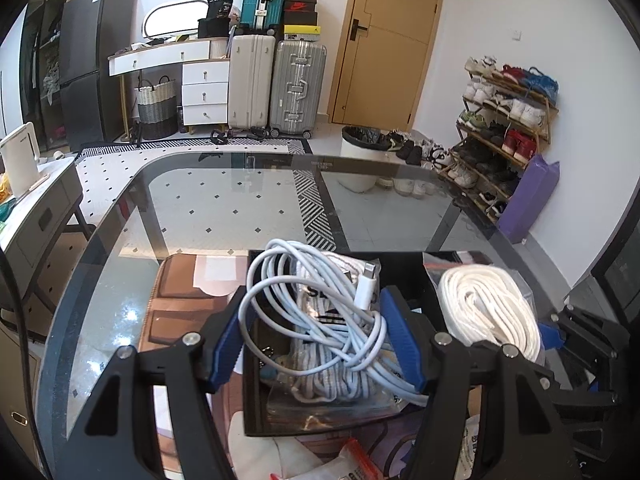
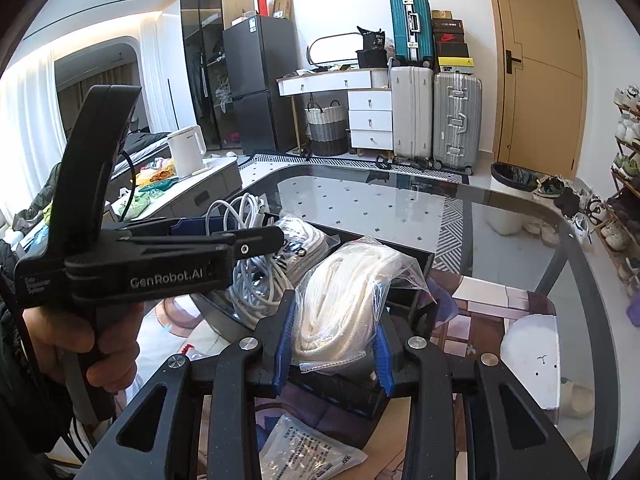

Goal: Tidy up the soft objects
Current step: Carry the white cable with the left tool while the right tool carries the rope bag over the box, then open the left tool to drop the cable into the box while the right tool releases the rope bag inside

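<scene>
White charging cable [image 1: 316, 312] coil sits over the black organizer box [image 1: 404, 268], left gripper [image 1: 316, 340] half-closed around it. Bagged white rope [image 2: 340, 300] is pinched in right gripper [image 2: 334, 356] above the neighbouring compartment. Lower both straight, release only once seated, keep loops inside walls.

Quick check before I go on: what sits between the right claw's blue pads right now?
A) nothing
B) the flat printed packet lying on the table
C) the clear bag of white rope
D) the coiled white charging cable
C: in the right wrist view the right claw has its blue pads on either side of the bag of white rope, while the charging cable sits between the left claw pads.
</scene>
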